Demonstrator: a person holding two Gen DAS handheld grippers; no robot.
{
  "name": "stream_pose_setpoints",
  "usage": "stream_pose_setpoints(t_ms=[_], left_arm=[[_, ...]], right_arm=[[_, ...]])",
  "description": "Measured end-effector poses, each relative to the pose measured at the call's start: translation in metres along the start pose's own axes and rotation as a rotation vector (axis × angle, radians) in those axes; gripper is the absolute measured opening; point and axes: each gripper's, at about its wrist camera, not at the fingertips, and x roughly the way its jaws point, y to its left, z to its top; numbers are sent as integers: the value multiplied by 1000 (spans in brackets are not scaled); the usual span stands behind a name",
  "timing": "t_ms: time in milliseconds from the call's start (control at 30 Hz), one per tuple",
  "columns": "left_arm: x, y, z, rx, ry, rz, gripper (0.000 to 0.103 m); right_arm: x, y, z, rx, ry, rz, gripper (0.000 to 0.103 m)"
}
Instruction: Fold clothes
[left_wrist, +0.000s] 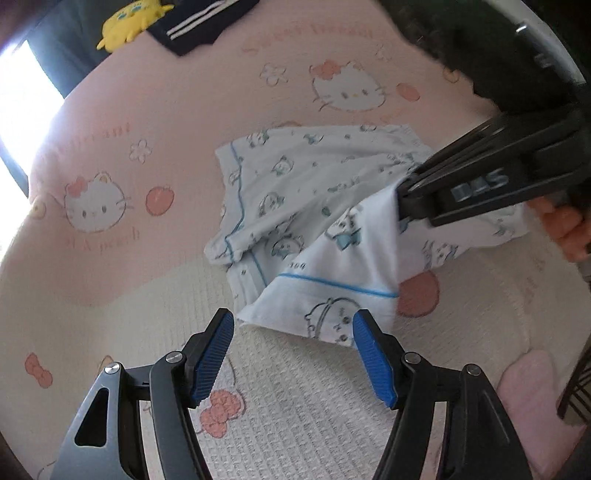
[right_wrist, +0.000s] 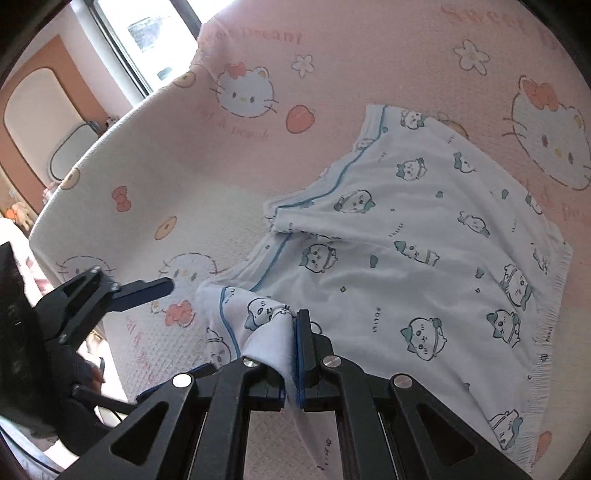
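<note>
Light, soft, floppy printed garment (right_wrist: 424, 266) lies mid-bed on pink sheet (left_wrist: 166, 110), right gripper (right_wrist: 291, 332) clamped on bunched near corner, left gripper (left_wrist: 293, 354) open & empty; grab piped hem edges.

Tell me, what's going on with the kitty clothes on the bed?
A person is folding white cat-print pajama shorts on a pink cartoon bedspread, holding a gripper in each hand. The right gripper is shut on a corner of the shorts, lifting it. The left gripper is open, empty, close to the fabric's near edge.
</note>
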Motion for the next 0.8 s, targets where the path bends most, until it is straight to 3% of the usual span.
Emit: stream_pose_setpoints(t_ms=[67,200,300,500,633,800], left_arm=[[-4,1,1,7,-28,-8,65],[-5,-14,-1,94,-69,82,65],[-6,-27,-5,172,-101,91,65],[-3,-67,-27,506,-212,253,65],[8,-83,-43,669,-220,301,65],[8,-93,-46,718,-254,305,65]], right_arm=[[2,-6,2,22,10,4,1],[2,-17,5,86,27,34,1],[3,-25,6,119,40,56,1],[3,-39,5,193,51,97,1],[1,-44,6,196,59,79,1],[1,-48,5,223,63,98,1]])
